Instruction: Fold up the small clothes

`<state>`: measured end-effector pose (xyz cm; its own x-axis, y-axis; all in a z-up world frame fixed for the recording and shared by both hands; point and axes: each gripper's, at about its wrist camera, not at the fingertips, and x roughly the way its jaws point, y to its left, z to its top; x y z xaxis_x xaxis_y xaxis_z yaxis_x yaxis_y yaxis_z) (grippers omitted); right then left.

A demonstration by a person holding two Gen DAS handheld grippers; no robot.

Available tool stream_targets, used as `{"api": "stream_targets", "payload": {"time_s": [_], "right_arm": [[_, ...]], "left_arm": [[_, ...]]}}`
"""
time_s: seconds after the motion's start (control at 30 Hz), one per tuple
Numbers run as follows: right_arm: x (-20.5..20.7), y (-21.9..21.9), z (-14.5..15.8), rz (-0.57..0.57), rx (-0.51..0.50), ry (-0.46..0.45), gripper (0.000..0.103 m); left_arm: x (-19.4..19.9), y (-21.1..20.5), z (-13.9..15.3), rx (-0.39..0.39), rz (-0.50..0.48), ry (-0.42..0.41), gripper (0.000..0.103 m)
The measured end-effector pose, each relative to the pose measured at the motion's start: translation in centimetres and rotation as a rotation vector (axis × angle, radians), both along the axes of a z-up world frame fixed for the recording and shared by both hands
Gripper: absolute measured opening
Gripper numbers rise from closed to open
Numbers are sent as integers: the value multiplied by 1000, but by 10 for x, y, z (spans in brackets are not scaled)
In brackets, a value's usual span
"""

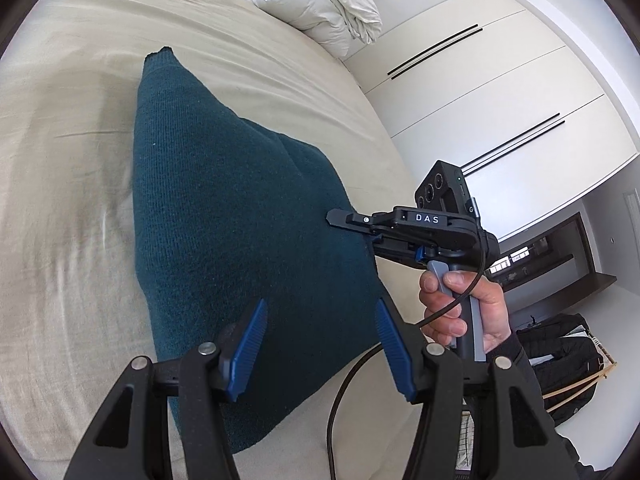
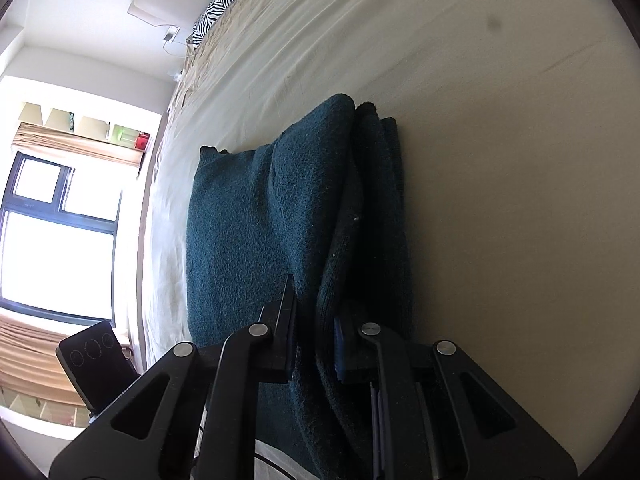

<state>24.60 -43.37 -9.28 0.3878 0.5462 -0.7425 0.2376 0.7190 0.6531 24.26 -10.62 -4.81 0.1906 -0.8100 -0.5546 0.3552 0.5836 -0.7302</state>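
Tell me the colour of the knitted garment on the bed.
Dark teal garment, clearest in the left wrist view.

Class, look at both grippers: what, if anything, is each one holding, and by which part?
The right gripper is shut on the teal knit garment, pinching a bunched fold at its near edge. The left gripper is open above the garment, holding nothing.

Two close wrist views (shared sweater (image 1: 240, 216))

Teal knit garment (image 1: 240, 208), beige bedsheet (image 1: 72, 184), zebra-striped pillow (image 2: 224, 4).
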Motion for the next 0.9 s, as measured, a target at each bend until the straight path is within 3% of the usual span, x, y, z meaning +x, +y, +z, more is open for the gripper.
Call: {"api": "stream_targets", "payload": {"time_s": [0.43,0.57,0.63,0.73,0.83,0.9], "right_arm": [[7,9,-32,-32,63,2,12],[0,-3,-44,-64,134,1,16],[-9,-5,-35,-89,100,20,20],[-26,-3,0,-111,-11,-42,22],[-44,19,27,-48,78,-154,24],[-51,42,29,18,88,-171,24]], "left_arm": [[-8,-23,-14,82,-34,-15,59],[-7,-28,-21,98,-30,-15,58],[-10,-25,-17,89,-28,-26,59],[-13,-25,-12,86,-23,-45,59],[-16,-28,-15,97,-26,-53,59],[-19,-32,-17,107,-29,-58,59]]}}
